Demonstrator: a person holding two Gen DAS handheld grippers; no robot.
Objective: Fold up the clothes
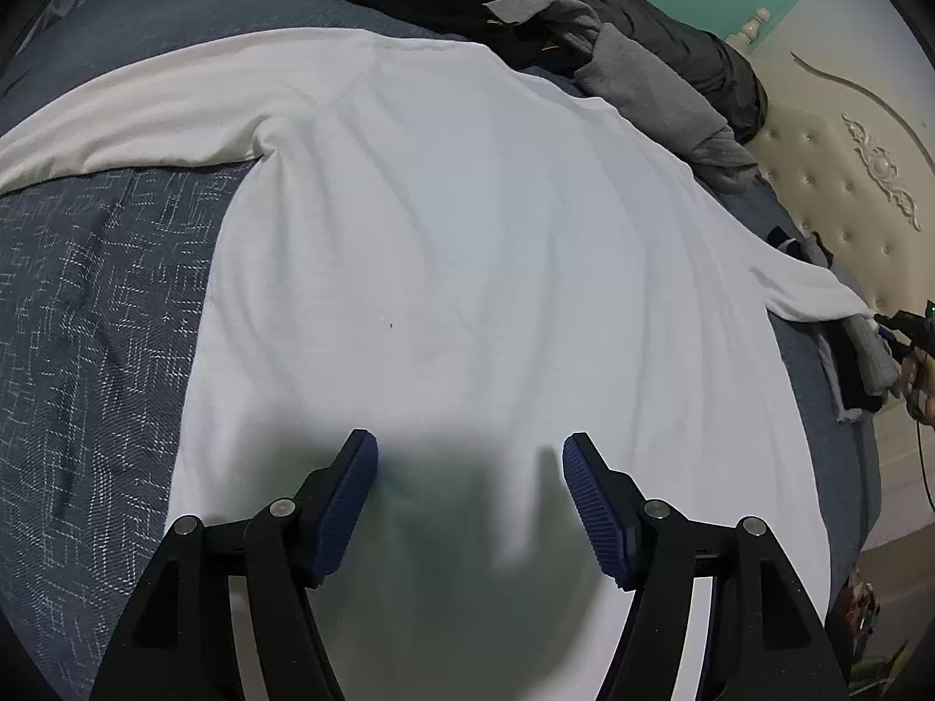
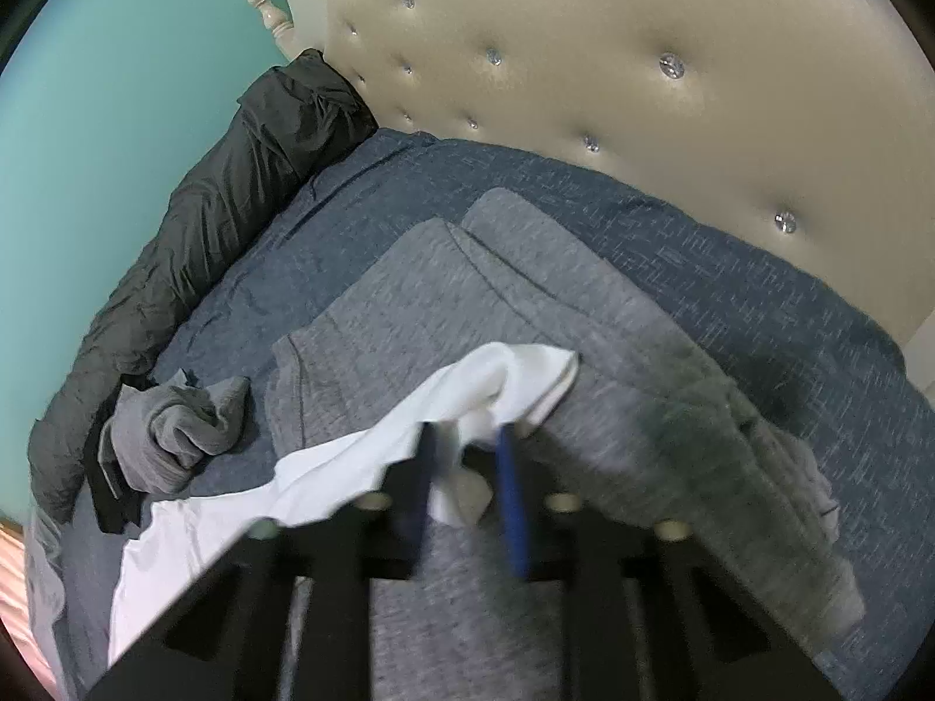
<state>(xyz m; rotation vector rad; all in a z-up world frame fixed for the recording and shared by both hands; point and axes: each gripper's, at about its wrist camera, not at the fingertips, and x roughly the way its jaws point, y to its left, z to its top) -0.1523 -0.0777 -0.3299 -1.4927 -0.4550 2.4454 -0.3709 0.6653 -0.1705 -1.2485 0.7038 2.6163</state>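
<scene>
While the white shirt [image 1: 444, 269] lies spread flat on the bed [image 1: 99, 315], the left tool [image 1: 470, 470] hovers over the shirt's lower body, fingers wide apart, holding nothing. One sleeve [image 1: 117, 117] of the shirt stretches out left across the blue cover; the other sleeve [image 1: 812, 292] runs right toward the headboard [image 1: 847, 187].

At the end of that right sleeve, in the left view, the right tool [image 1: 911, 333] shows small at the frame edge, with part of a hand behind it.

In the right view the right tool [image 2: 464, 455] has its blue fingers [image 2: 513, 502] close together with the white cuff [image 2: 467, 467] bunched between them; the view is blurred, but the cloth looks pinched and lifted off the bed. The shirt's sleeve [image 2: 327, 467] trails from the cuff toward the lower left.

Under the cuff lies a folded grey garment [image 2: 467, 315], between the shirt and the headboard [image 2: 643, 87]. A crumpled grey piece [image 2: 169, 438] sits on the bed left of the sleeve. A dark jacket [image 2: 222, 193] runs along the far side of the bed against the teal wall [image 2: 117, 117]. In the left view, dark and grey clothes [image 1: 584, 47] are piled just beyond the shirt's shoulder line.
</scene>
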